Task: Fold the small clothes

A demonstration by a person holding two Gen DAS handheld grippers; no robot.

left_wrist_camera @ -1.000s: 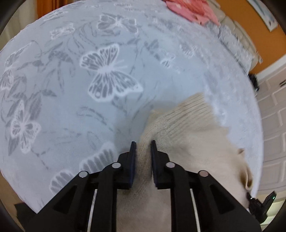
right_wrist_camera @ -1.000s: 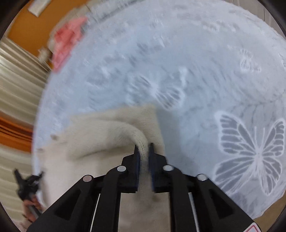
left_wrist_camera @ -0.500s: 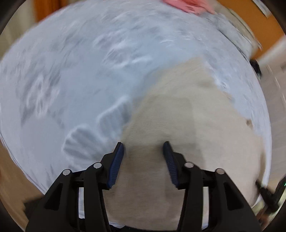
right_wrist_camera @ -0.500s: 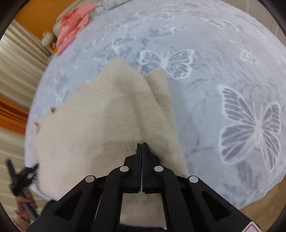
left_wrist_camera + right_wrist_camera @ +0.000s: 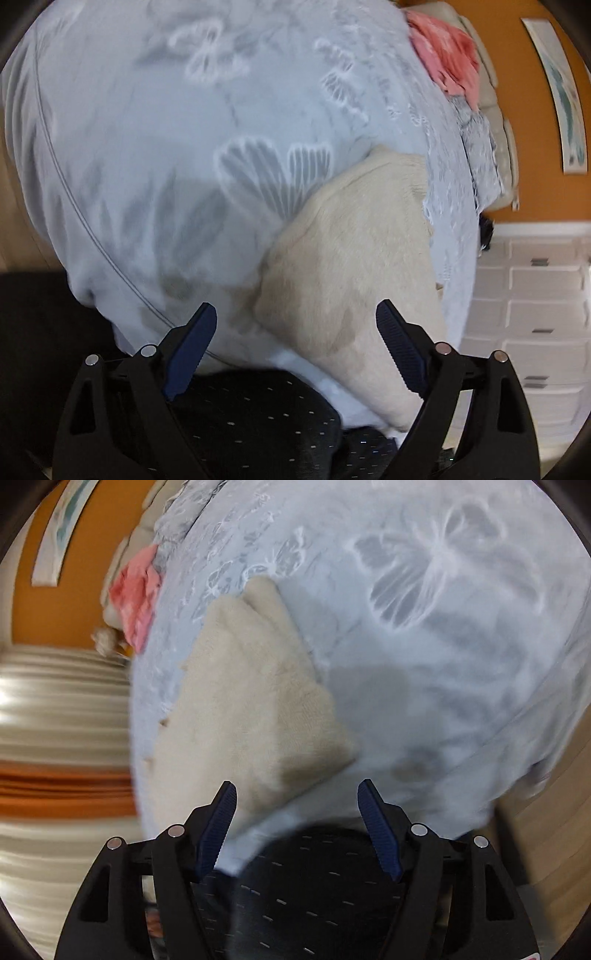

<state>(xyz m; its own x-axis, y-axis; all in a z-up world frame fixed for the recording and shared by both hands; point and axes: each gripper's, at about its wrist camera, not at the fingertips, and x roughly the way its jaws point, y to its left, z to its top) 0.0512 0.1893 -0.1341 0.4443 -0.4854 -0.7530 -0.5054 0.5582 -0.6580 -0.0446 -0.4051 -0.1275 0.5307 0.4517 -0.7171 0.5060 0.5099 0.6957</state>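
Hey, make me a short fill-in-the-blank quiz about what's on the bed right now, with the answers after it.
1. The folded cream knit garment lies on a pale blue bedspread printed with ____.
2. At the far end of the bed sits a crumpled cloth coloured ____.
3. Between the opening jaws of the left gripper and of the right gripper, the number of things gripped is ____.
4. The wall behind the bed is painted ____.

Answers: butterflies; pink; none; orange
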